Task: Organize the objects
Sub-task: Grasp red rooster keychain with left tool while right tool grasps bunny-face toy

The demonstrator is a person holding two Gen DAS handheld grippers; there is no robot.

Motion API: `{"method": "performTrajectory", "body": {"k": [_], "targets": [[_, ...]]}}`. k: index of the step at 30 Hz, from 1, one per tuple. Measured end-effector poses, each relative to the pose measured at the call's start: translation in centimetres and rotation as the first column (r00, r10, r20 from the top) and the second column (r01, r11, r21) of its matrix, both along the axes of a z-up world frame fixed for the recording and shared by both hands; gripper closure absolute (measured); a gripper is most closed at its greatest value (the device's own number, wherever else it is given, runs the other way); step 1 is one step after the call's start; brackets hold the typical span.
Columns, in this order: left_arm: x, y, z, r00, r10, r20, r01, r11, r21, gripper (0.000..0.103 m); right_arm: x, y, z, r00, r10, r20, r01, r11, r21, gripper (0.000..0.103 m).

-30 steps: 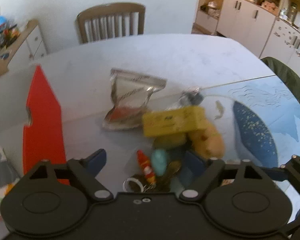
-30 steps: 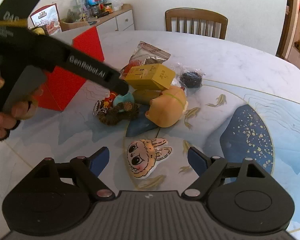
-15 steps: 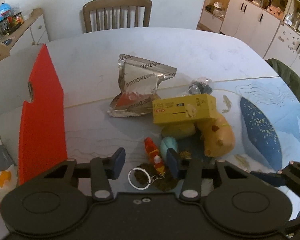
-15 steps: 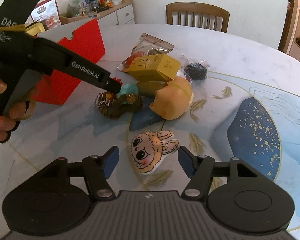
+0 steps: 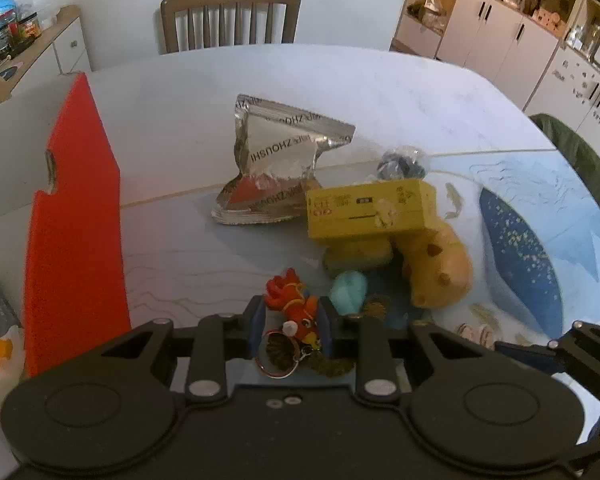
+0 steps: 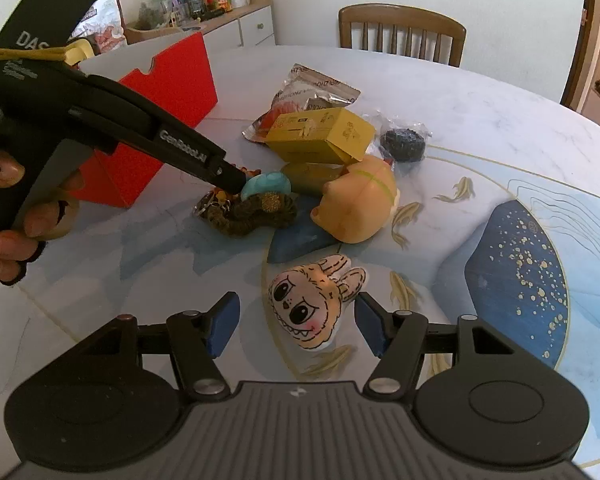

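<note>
2 grippers work at the near edge of the table (image 6: 480,92). Nearest, the right gripper (image 6: 296,322) hovers with its fingers spread and holding nothing; the flat rabbit-face charm (image 6: 314,300) lies on the table between and just ahead of them, ears pointing away to the right. Beyond it, the left gripper (image 5: 292,320) has its fingers clamped on the red rooster keychain (image 5: 294,306), whose long axis runs straight out along the fingers, head and metal ring (image 5: 278,354) toward the camera, tail away. Touching it to the right are a teal egg-shaped toy (image 5: 348,292) and a brown fuzzy loop (image 6: 252,216). Farther off lie an orange plush (image 5: 436,268), a yellow box (image 5: 370,210) resting on it, a foil pouch (image 5: 278,168) and a wrapped black item (image 5: 400,164). The red box (image 5: 74,232) stands to the left, nearer the left gripper, a likely place for the keychain.
</note>
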State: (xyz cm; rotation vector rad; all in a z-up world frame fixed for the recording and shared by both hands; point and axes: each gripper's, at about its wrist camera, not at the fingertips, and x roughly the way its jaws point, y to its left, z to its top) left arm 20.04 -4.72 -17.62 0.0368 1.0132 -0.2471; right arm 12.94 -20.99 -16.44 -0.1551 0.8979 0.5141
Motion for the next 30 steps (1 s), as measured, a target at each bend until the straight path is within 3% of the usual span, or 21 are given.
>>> {"method": "performTrajectory", "body": {"k": [9, 17, 24, 30], "targets": [[1.9, 0.6, -1.3, 0.996, -0.011, -0.086, 0.003, 0.996, -0.087, 0.069, 0.2, 0.3, -0.5, 1.0, 0.0, -0.006, 0.0, 1.0, -0.009, 0.04], [2.1, -0.3, -1.5, 0.997, -0.032, -0.069, 0.028, 0.998, -0.061, 0.078, 0.5, 0.2, -0.8, 1.0, -0.017, -0.009, 0.017, 1.0, -0.012, 0.06], [1.4, 0.0, -0.9, 0.999, -0.026, -0.046, 0.023, 0.998, -0.057, 0.081, 0.3, -0.3, -0.2, 0.999, -0.04, 0.011, 0.04, 0.999, 0.005, 0.065], [0.1, 1.7, 1.4, 1.0, 0.0, -0.017, -0.002, 0.994, -0.113, 0.082, -0.3, -0.9, 1.7, 0.998, -0.059, 0.036, 0.058, 0.998, 0.039, 0.066]]}}
